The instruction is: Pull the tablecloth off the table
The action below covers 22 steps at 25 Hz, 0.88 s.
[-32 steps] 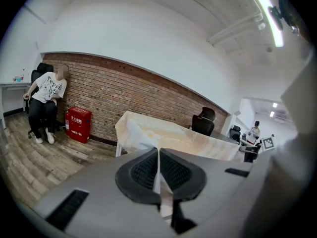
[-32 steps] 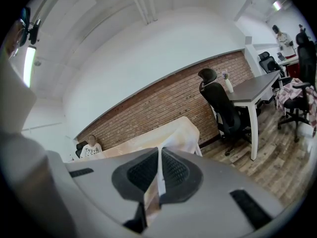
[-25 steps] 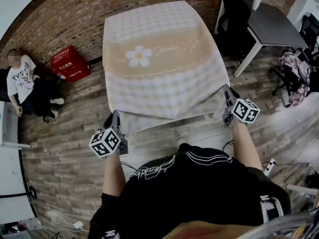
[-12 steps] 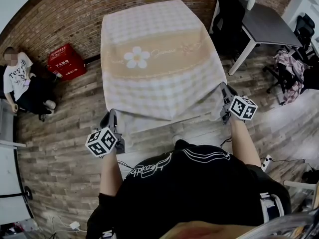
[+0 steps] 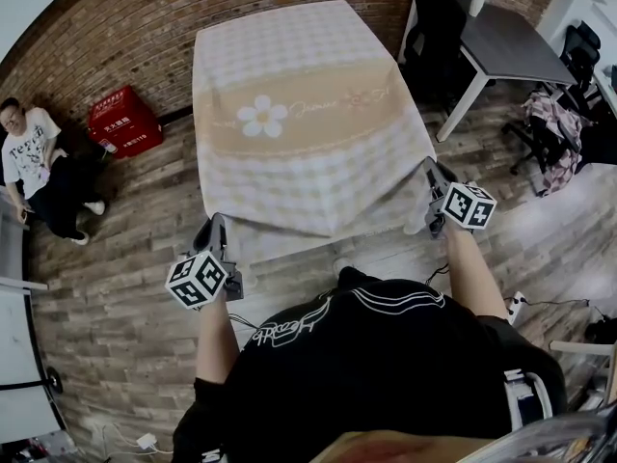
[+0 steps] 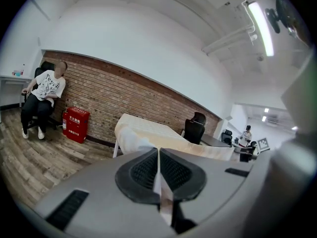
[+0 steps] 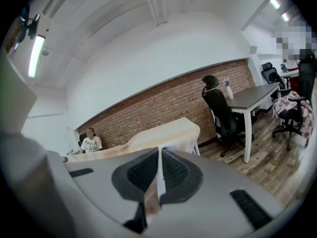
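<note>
Left gripper (image 5: 214,228) and right gripper (image 5: 431,172) clamped on the tablecloth (image 5: 308,114)

Each pair of jaws is closed on a near corner (a thin fold shows between the pads), left at 9 o'clock, right at 3. The checked cloth lies draped over the table (image 6: 115,150) at 12.

Your head cam looks steeply down from overhead onto the tablecloth (image 5: 299,114), pretty close. Each claw cam rides low behind its jaws, left claw (image 6: 158,155) and right claw (image 7: 159,155), facing roughly level. All three share the tablecloth and brick wall (image 5: 145,27).
</note>
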Each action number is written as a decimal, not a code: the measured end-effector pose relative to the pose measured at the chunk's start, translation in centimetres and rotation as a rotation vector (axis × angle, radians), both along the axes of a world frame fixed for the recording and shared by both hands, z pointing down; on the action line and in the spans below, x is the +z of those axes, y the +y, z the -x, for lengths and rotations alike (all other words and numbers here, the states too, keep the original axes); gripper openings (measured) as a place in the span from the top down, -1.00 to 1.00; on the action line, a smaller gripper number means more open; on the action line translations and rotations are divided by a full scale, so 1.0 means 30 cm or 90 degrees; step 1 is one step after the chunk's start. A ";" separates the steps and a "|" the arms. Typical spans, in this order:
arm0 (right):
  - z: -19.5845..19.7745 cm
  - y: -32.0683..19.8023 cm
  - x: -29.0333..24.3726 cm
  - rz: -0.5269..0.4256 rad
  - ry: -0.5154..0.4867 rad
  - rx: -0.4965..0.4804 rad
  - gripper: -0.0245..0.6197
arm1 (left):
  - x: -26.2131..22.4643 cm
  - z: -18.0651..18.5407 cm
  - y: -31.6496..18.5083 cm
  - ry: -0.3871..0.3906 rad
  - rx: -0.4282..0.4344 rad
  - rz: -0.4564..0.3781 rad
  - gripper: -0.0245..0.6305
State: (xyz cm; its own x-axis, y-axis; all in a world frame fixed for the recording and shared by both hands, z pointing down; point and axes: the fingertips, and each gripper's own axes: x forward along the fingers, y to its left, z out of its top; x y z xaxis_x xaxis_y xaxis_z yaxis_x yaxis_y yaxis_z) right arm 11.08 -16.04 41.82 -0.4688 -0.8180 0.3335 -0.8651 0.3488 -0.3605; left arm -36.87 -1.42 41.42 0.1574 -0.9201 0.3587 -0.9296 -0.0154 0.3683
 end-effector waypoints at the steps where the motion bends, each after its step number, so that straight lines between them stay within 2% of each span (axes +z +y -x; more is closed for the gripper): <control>1: 0.004 0.010 0.002 0.002 0.004 0.000 0.93 | -0.001 -0.002 0.005 0.002 0.004 -0.003 0.91; 6: 0.005 0.048 0.011 0.008 0.026 0.003 0.93 | -0.002 -0.015 0.029 0.011 0.019 -0.014 0.91; 13: -0.005 0.055 -0.019 0.000 0.040 0.007 0.93 | -0.013 -0.005 0.064 0.023 0.011 -0.024 0.91; 22: -0.015 0.066 -0.042 -0.013 0.012 -0.004 0.93 | -0.048 -0.066 0.079 0.001 0.013 -0.019 0.91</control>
State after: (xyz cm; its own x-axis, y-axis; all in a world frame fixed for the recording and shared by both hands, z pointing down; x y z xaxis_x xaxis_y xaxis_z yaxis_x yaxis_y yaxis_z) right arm 11.53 -14.06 40.56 -0.4679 -0.8217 0.3254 -0.8693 0.3616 -0.3370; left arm -34.87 0.96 39.97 0.1767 -0.9268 0.3313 -0.9284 -0.0452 0.3689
